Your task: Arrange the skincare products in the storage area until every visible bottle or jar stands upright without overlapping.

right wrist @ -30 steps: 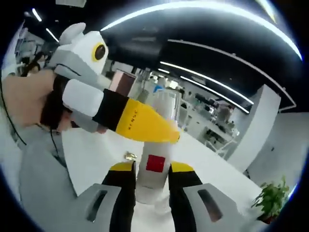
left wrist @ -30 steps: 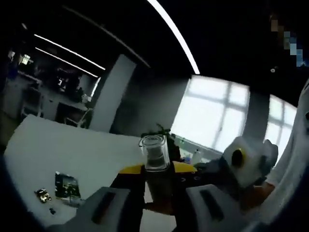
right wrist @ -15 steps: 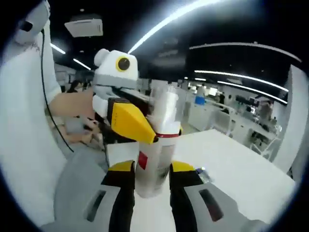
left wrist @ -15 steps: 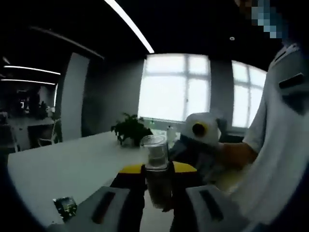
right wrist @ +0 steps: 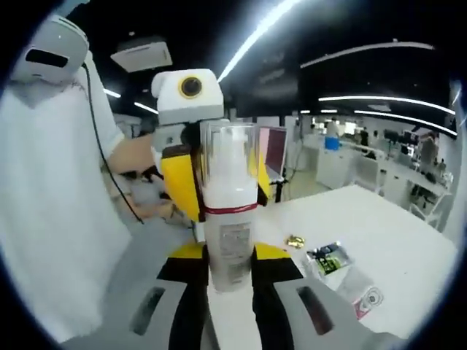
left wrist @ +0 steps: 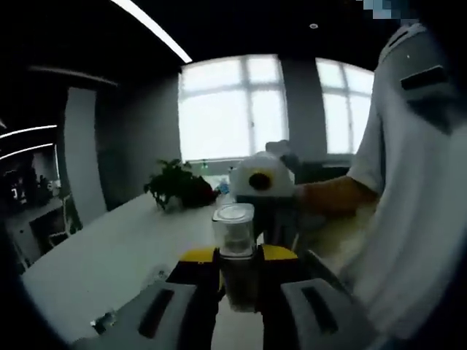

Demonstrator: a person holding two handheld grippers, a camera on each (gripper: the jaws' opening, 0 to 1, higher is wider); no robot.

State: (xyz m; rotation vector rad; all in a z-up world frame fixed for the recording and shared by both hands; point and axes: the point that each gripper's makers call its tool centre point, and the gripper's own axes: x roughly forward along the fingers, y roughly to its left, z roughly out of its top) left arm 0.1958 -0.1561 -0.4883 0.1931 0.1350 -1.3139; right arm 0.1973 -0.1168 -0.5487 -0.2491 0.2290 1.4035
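A white pump bottle (right wrist: 229, 219) with a clear cap and a red band stands upright in the air between my two grippers. My right gripper (right wrist: 228, 254) is shut on its lower body. My left gripper (right wrist: 191, 109) faces it from behind, its yellow jaws on either side of the bottle's upper part. In the left gripper view the same bottle (left wrist: 236, 240) rises backlit from my left gripper (left wrist: 238, 257), which is shut on it just below the cap. The right gripper (left wrist: 259, 182) sits close behind it, held by a hand.
A white table (right wrist: 379, 226) lies below, with a gold sachet (right wrist: 295, 240), a dark sachet (right wrist: 326, 257) and a clear packet (right wrist: 365, 299) on it. A potted plant (left wrist: 175, 191) stands at the table's far end. A person in white (left wrist: 416, 204) stands close by.
Both views have swung round with the hands. In the right gripper view the left gripper went from crossing the bottle at a slant to facing it squarely. The bottle stays held.
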